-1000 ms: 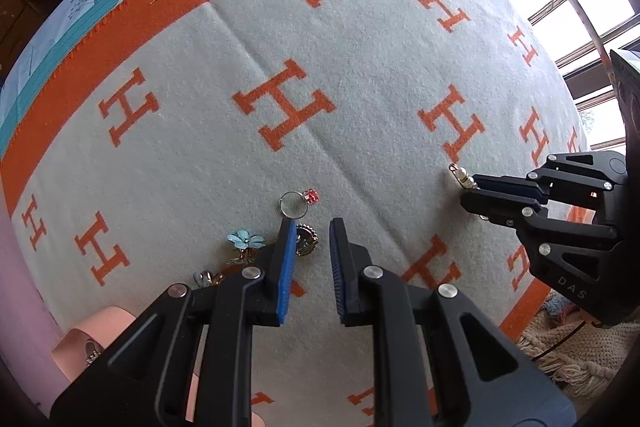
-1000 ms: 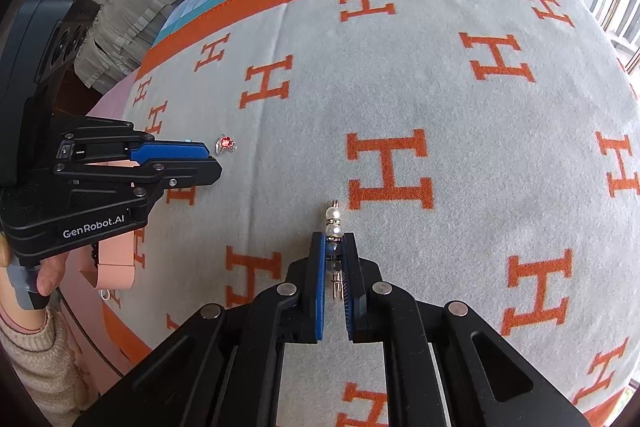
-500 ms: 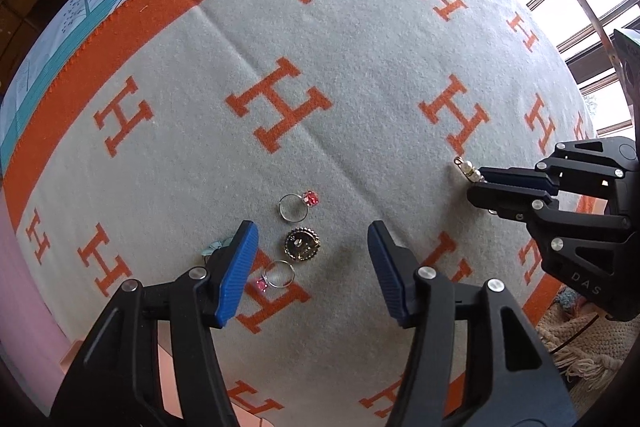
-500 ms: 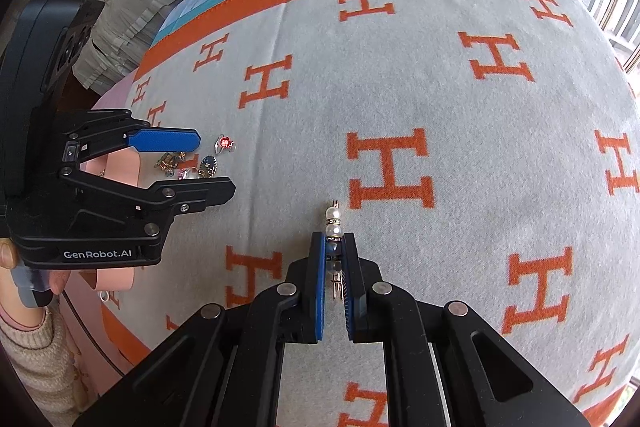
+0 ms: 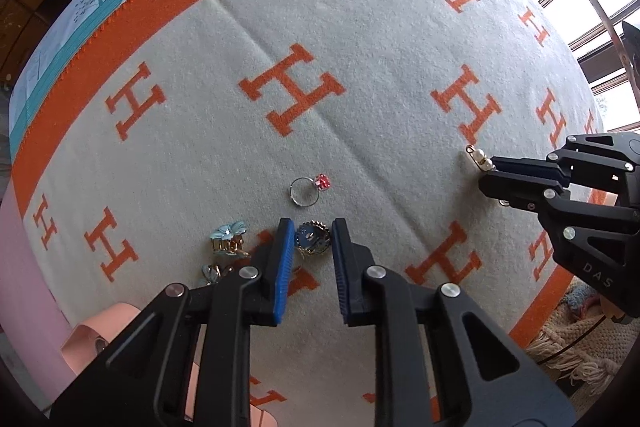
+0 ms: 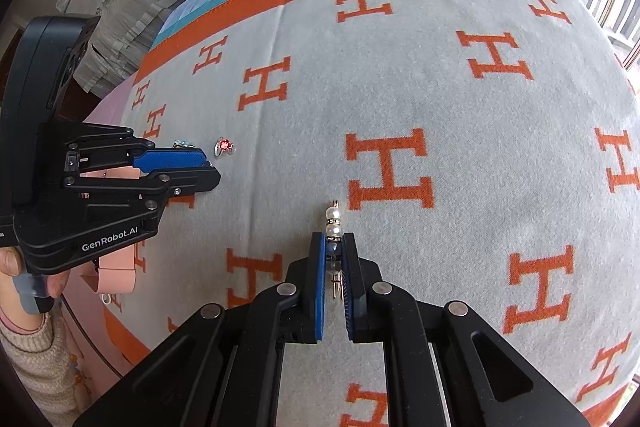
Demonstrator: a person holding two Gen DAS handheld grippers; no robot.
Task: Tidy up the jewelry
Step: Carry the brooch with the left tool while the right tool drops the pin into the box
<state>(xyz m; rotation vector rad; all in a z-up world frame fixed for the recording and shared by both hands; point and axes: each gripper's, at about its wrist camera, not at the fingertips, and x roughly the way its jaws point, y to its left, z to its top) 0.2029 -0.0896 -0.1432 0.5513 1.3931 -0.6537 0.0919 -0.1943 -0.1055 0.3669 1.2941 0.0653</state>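
Left wrist view: left gripper (image 5: 307, 239) closed around round dark brooch (image 5: 312, 237) on blanket (image 5: 360, 39); red-stone ring (image 5: 310, 188) at 12 o'clock. Right gripper (image 6: 331, 247) clamps pearl pin (image 6: 333, 223), tip projecting toward 12.

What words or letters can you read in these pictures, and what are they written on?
"GenRobot.AI": white print on the black body of the left gripper, seen from the right wrist.
"DAS": grey print on the black body of the right gripper, seen from the left wrist; it may be cut off.
"H": big orange letters repeated all over the cream woollen blanket with the orange border.
Nothing else readable; the jewelry shows no writing.
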